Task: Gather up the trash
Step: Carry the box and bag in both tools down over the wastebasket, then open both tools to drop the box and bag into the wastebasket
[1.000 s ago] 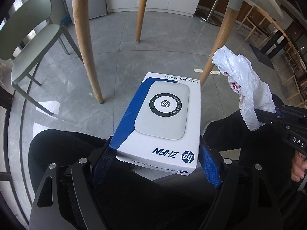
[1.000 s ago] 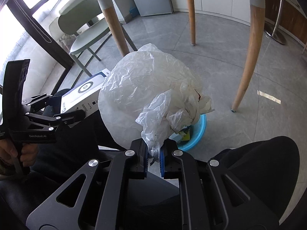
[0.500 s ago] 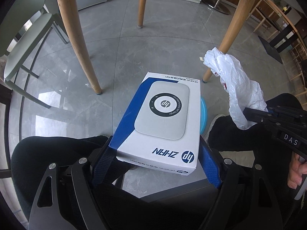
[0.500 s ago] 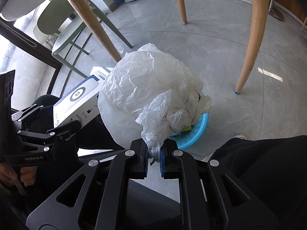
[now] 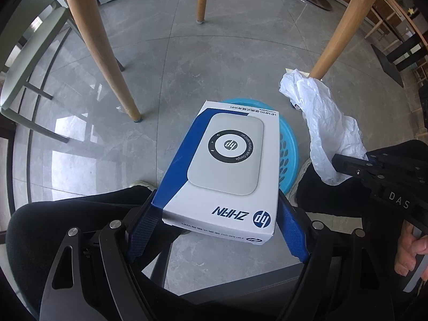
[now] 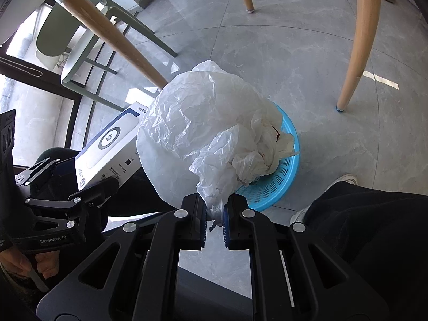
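above a perforated blue basket [image 6: 283, 176], left gripper [image 5: 214, 230] clamps a cardboard box [image 5: 224, 165], right gripper [image 6: 214, 214] pinches crinkled plastic bag [image 6: 203, 123].

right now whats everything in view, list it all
box: one, white and blue, clamped in left tongs, above the basket
plastic bag: one, white, crumpled, pinched in right tongs
basket: one, light blue, on the floor below both
table legs: three, wooden, on grey tile floor
chair: one, pale green, beyond the table
shoes: white, beside the basket
person's legs: black trousers; a hand on each tongs handle
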Motion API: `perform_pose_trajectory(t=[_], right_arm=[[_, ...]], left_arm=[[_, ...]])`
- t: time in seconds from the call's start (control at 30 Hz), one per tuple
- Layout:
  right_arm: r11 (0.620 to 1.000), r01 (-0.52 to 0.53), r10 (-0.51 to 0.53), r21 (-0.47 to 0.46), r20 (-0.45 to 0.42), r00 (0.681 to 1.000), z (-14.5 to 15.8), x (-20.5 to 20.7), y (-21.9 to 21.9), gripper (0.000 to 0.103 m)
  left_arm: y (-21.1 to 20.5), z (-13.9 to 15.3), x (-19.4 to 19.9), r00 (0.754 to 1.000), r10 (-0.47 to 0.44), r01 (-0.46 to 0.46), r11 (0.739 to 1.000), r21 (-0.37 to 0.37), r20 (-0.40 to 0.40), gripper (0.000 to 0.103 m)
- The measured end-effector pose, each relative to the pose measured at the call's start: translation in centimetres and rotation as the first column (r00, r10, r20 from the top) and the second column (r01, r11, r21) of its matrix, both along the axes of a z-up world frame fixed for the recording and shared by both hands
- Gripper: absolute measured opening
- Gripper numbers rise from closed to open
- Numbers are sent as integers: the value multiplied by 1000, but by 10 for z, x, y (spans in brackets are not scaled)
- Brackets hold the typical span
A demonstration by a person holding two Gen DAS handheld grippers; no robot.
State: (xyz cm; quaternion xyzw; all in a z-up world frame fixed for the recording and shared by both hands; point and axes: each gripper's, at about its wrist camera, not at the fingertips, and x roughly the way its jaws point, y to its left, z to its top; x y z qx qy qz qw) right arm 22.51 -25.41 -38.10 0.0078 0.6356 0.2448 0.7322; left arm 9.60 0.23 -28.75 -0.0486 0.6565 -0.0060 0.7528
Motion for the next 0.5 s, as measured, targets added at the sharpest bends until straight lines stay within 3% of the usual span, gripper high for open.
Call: perform_pose_trajectory(t=[0.4,0.5], right_arm=[[1000,8,-9,-28,-54,998,-29,19,5,9],[999,16,-19,-48,-56,998,-33,23,5,18]], left_arm=[[-2,-25,15,996,20,-23,999,-30,-91,81],[-5,-26,18,996,8,-13,999,-52,-90,82]])
